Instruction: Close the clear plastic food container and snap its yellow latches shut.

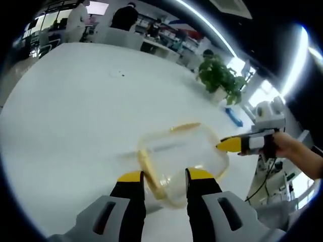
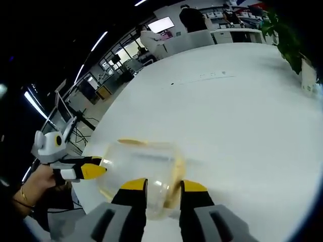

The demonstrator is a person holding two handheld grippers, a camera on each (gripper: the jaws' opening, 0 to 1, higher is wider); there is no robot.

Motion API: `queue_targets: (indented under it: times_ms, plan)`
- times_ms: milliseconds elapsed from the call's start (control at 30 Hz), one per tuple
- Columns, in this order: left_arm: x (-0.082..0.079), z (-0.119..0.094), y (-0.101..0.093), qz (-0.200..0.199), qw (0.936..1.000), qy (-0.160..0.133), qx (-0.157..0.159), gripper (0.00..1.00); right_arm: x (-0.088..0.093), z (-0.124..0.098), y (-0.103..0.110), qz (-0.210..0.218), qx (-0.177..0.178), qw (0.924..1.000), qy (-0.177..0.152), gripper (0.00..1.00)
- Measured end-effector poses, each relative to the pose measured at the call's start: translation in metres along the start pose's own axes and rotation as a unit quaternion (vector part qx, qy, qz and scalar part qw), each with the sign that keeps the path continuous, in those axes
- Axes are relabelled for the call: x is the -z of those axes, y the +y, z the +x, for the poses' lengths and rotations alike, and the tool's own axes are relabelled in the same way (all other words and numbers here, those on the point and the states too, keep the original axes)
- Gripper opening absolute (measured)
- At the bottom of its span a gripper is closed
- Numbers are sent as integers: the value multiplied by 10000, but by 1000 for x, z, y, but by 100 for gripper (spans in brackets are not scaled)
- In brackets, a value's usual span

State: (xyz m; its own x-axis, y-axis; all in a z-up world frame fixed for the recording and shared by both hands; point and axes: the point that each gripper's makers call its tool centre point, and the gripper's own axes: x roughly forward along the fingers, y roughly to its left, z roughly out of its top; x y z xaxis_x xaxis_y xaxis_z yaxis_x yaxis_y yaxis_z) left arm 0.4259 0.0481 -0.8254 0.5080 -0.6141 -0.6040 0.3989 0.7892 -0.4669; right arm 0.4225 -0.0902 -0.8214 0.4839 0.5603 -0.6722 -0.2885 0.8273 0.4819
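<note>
The clear plastic container lies on the white table, its lid resting on top. One yellow latch lies along its far edge and another latch along its left side. My left gripper is open, and the container's near corner and left latch sit between its jaws. The right gripper, held by a hand, points its yellow tip at the container's right rim. In the right gripper view the container sits in front of my open right gripper. The left gripper touches its left side.
The white table spreads wide around the container. A potted plant and a small blue object stand near its far right edge. People and desks are far behind. A cable and stand are off the table's right side.
</note>
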Motion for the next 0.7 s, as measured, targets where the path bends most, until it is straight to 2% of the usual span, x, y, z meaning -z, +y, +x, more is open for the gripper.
queue_targets:
  times_ms: [200,600,633,700]
  plan:
    - [-4,1,-2,78,9999,-11,-115,28,0,-1,0,14,85,10000,-39,22]
    - [-8,1,-2,253,9996,-23,-87,29,1,-4,0,-208,199,9996,-74,23]
    - [-9,1,-2,334,9994,-40,-104,29,1,-4,-1,-238,202,9995,-74,23]
    - [-14,0,-1,872,9959,-94,-237,30,0,-4,-1,-375,212,9990,-73,24]
